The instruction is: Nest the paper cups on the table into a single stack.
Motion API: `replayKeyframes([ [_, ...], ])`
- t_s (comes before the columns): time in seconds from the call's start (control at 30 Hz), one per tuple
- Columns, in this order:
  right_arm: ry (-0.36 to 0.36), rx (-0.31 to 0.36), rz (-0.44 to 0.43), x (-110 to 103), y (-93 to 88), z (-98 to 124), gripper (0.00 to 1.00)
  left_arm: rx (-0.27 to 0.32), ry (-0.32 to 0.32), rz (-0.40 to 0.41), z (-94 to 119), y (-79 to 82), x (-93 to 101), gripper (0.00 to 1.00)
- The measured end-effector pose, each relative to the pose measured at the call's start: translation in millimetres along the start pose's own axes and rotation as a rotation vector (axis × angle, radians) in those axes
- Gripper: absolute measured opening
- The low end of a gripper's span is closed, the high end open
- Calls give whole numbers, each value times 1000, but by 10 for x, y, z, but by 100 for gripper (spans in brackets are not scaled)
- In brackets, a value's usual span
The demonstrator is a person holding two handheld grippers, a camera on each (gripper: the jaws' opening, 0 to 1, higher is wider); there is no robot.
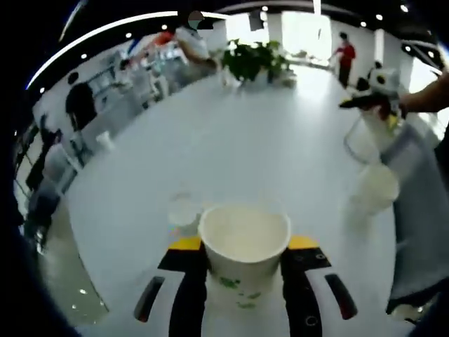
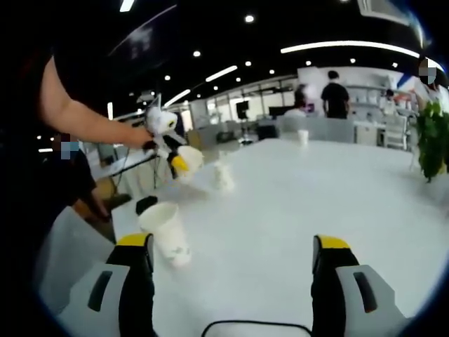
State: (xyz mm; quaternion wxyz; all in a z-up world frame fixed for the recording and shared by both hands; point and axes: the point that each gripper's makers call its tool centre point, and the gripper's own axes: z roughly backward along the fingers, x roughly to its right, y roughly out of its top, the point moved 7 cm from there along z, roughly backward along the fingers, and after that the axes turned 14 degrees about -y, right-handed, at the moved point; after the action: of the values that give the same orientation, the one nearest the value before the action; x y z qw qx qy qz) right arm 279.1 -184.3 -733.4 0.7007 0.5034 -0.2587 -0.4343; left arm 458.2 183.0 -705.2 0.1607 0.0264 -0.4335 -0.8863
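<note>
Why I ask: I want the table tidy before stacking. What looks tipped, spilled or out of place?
Nothing stands out. The left gripper holds one paper cup upright between its jaws. Another cup stands upright on the white table, with no spill visible. The right gripper is open.

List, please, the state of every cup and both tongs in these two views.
Left tongs: shut on a paper cup, upright, mouth open.
Right tongs: open, holding nothing.
Standing cup: upright on the white table, beside the right tongs.
Far cup: upright, untouched.
</note>
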Motion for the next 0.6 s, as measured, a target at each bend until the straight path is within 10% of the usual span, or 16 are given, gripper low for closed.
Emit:
replayKeyframes([
  [0.6, 4, 4, 35, 6, 101, -8, 91, 377, 270, 102, 299, 375, 83, 38],
])
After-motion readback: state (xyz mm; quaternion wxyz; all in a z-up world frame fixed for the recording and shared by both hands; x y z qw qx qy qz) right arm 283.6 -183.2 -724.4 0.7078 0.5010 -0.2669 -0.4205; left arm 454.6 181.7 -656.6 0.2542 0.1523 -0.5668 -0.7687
